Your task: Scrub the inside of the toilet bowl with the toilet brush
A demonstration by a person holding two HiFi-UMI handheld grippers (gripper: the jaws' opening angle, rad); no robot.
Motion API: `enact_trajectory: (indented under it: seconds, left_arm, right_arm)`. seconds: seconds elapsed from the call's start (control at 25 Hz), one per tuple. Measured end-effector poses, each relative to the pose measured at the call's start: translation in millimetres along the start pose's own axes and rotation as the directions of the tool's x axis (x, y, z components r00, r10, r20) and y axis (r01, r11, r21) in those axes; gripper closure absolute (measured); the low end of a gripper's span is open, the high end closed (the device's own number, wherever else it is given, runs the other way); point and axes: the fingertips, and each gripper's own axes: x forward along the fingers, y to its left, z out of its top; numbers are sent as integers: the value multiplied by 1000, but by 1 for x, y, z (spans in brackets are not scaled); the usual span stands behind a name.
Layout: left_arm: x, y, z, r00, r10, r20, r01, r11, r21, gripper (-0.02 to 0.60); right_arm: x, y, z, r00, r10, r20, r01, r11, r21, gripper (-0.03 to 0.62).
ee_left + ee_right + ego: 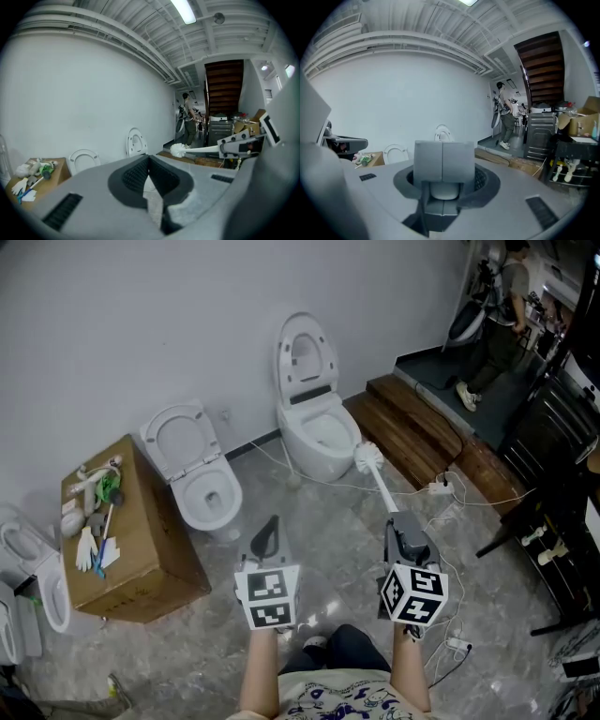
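The brush (377, 478) points straight away from the person, bristles leading, with its long white handle running back toward them. The bristle head sits just to the right of the tall toilet (317, 430), outside the bowl, whose lid stands up against the white wall. The floor (342, 526) is grey marbled tile. A second toilet (208, 489) and a cardboard box (141, 554) stand to the left, and wooden steps (412, 427) to the right. The right gripper (397, 520) is clenched on the near end of the handle, so the brush sticks out ahead of its jaws. The left gripper (269, 532) is pinched together on nothing, well apart from the brush.
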Motion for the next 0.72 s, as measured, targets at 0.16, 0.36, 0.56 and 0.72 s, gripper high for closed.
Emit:
enact_trajectory:
  seconds: [0.16, 0.36, 0.56, 0.72]
  left_arm:
    - [12, 0, -5, 1000, -5, -17, 5, 1000, -2, 578]
    - [36, -3, -5, 999, -7, -31, 7, 1000, -4, 578]
    - [73, -4, -1, 999, 14, -42, -14, 1000, -5, 579]
    - [112, 1, 9, 998, 42, -43, -43, 999, -6, 579]
  right_arm:
    - [9, -5, -6, 1000, -9, -23, 9, 1000, 4, 425]
    - [33, -16, -6, 999, -16, -39, 17, 1000, 8, 425]
    - [76, -31, 1, 999, -2, -45, 3, 1000, 19, 424]
    - [121, -39, 15, 999, 24, -45, -24, 1000, 17, 425]
